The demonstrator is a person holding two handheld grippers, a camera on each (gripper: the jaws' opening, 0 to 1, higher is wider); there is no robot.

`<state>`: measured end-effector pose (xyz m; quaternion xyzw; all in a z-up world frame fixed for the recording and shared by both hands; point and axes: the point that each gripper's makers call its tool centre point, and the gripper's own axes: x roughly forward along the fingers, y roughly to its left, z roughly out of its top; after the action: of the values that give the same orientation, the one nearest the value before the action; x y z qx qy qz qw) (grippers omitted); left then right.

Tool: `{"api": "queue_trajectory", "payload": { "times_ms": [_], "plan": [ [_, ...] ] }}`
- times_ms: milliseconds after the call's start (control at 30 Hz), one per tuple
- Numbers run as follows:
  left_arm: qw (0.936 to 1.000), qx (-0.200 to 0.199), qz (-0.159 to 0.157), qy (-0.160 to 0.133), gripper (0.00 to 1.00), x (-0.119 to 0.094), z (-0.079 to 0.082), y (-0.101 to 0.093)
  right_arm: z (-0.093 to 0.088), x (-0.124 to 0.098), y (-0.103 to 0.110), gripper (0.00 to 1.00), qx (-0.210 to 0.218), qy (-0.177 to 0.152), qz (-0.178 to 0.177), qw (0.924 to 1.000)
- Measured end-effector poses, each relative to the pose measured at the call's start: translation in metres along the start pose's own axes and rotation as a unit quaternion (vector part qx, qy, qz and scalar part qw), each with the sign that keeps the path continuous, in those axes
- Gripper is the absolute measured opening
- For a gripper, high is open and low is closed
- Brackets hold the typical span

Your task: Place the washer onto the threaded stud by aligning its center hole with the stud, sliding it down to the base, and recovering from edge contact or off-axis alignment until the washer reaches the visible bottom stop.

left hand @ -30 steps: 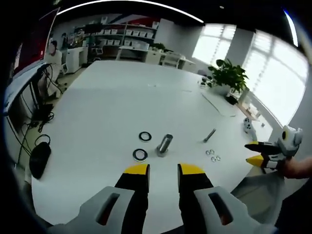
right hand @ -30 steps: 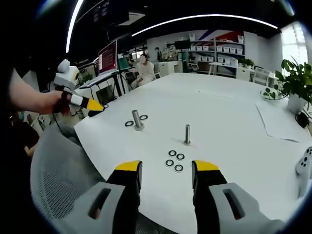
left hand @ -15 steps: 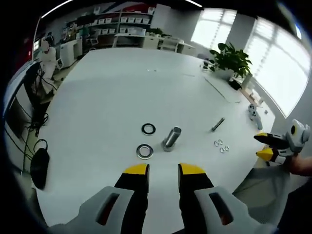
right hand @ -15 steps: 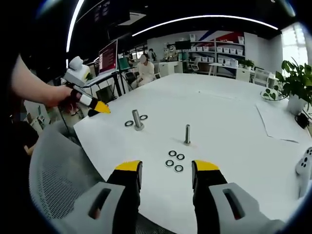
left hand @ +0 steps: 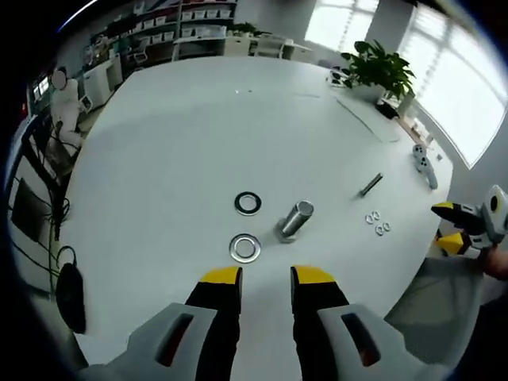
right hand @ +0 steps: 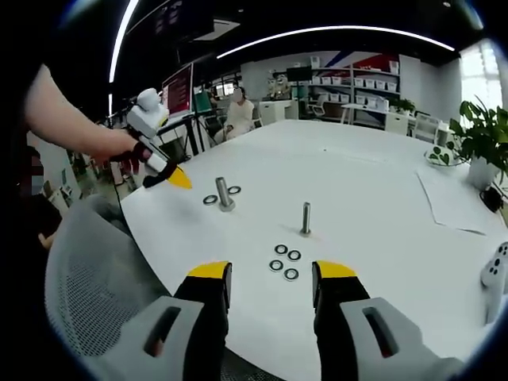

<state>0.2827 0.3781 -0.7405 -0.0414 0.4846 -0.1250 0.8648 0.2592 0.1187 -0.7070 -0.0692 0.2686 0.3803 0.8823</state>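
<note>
Two large washers (left hand: 248,203) (left hand: 244,248) lie flat on the white table (left hand: 175,143), beside a thick threaded stud (left hand: 295,218) that stands upright. My left gripper (left hand: 267,278) is open and empty, just short of the nearer washer. Further right stand a thin stud (left hand: 371,185) and several small washers (left hand: 377,222). In the right gripper view, my right gripper (right hand: 272,271) is open and empty, close to the small washers (right hand: 284,262) and the thin stud (right hand: 305,218). The thick stud (right hand: 225,193) lies beyond them, with the left gripper (right hand: 176,178) held in a hand beside it. The right gripper (left hand: 448,225) hovers off the table's edge.
A potted plant (right hand: 476,135) and a paper sheet (right hand: 452,198) sit at the table's far right. A white controller (left hand: 425,163) lies near the edge. A grey mesh chair (right hand: 87,294) stands at the near edge. A black bag (left hand: 70,290) lies on the floor. A person (right hand: 236,107) sits far back.
My left gripper has moved forward and higher over the table's edge, closer to the large washers and the thick stud. The right gripper has stayed still. Nothing on the table has moved.
</note>
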Motion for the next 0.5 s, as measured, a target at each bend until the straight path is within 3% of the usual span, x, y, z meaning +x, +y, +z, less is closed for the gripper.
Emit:
{"api": "queue_trajectory", "payload": {
  "times_ms": [233, 500],
  "plan": [
    [0.9989, 0.027, 0.005, 0.039, 0.23, 0.013, -0.005, 0.004, -0.001, 0.001, 0.001, 0.43, -0.007, 0.002, 0.001, 1.0],
    [0.9976, 0.041, 0.014, 0.053, 0.23, 0.027, 0.003, 0.012, -0.002, 0.002, 0.0, 0.43, -0.006, 0.003, 0.0, 1.0]
  ]
}}
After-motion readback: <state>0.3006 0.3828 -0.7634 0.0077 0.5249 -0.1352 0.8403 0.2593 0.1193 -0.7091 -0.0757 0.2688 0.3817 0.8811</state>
